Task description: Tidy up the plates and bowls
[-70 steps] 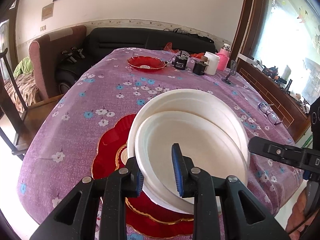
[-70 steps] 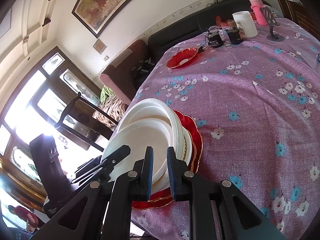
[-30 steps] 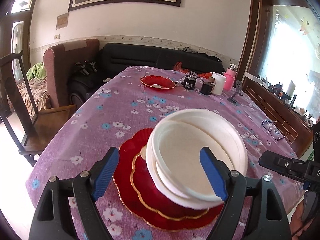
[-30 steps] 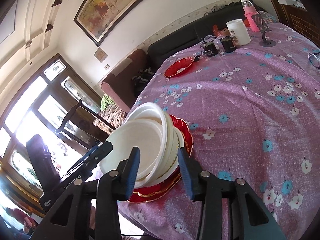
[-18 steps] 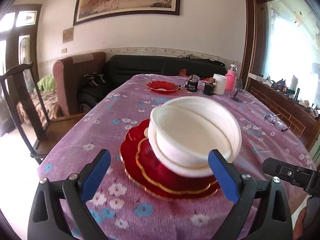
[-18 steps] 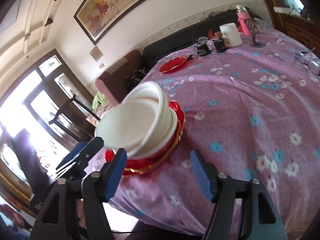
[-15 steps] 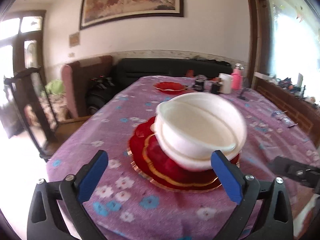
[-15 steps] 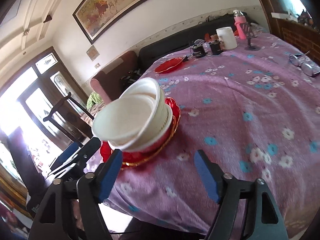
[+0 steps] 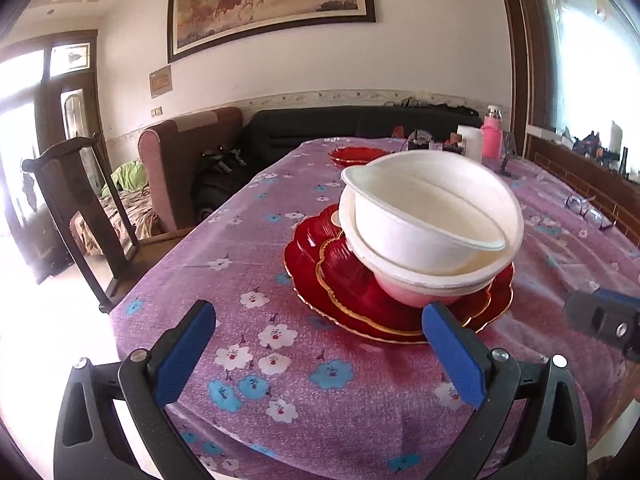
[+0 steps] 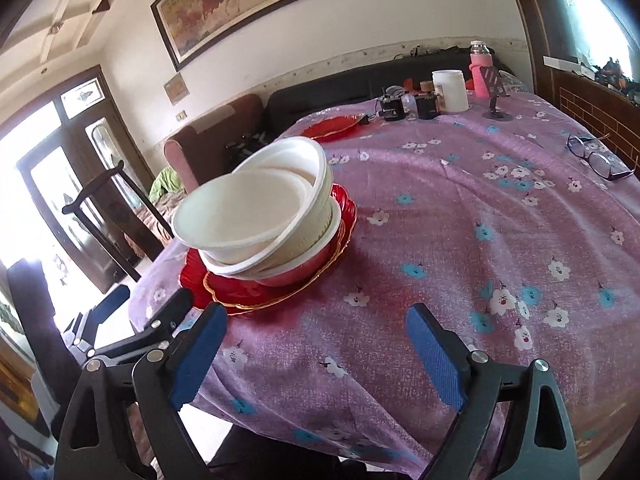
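Stacked white bowls (image 9: 432, 224) sit tilted on stacked red gold-rimmed plates (image 9: 348, 280) near the table's front edge; they also show in the right wrist view (image 10: 256, 216), on the red plates (image 10: 256, 292). Another red plate (image 9: 356, 155) lies at the far end of the table, also seen in the right wrist view (image 10: 332, 127). My left gripper (image 9: 320, 354) is open and empty, pulled back off the table edge in front of the stack. My right gripper (image 10: 318, 356) is open and empty, back from the stack to its right.
The table has a purple flowered cloth (image 10: 460, 208). At its far end stand a white jar (image 10: 450, 90), a pink bottle (image 10: 480, 68), small dark items and a phone stand. Glasses (image 10: 596, 158) lie at the right. A wooden chair (image 9: 84, 216) stands left.
Both grippers let go of the white bowls, opened wide and drew back toward the table's front edge. The bowls stay tilted on the red plates.
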`<state>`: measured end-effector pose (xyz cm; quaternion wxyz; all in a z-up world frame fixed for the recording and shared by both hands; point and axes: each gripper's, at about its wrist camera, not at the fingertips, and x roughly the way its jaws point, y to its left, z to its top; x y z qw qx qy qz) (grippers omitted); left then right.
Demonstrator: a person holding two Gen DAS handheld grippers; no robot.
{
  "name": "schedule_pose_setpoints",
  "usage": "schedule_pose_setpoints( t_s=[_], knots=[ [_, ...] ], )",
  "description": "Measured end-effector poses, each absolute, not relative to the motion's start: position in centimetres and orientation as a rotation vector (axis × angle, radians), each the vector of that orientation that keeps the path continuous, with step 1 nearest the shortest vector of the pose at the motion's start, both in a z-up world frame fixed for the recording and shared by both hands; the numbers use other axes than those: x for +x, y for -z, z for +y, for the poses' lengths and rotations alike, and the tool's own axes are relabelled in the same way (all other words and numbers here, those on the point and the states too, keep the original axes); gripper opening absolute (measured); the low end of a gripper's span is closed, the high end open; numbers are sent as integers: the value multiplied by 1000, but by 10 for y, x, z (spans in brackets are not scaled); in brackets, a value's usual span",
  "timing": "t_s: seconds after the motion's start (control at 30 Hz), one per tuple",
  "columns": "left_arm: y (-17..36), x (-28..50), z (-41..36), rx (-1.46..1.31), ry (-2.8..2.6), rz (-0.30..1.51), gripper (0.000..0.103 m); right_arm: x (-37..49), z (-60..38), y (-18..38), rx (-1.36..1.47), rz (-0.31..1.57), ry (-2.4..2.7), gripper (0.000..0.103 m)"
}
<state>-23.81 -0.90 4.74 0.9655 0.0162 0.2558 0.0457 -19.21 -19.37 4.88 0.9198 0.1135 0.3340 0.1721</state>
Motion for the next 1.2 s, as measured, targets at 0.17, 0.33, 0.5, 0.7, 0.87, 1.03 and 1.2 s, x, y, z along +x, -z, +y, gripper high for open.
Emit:
schedule_pose_setpoints(
  t_s=[0.17,0.33,0.5,0.7,0.87,1.03,1.2],
  knots=[
    [-46,-244,-16,53,-66,512,103,-194,-194,-46,233,698,-357,94],
    [-45,-241,-19,90,-107,521,103,-195,-192,-46,227,698,-363,94],
    [-44,-238,-15,67,-112,537,103,-195,-190,-44,218,703,-364,94],
    [-39,-233,-15,91,-146,577,103,-196,-186,-44,206,708,-369,94],
    [-40,-234,-15,98,-158,571,103,-195,-185,-43,203,714,-371,94],
    [-39,-233,-13,89,-154,590,103,-194,-183,-42,200,719,-375,94],
    [-39,-232,-10,78,-161,606,103,-194,-182,-41,198,722,-377,94]
  ],
)
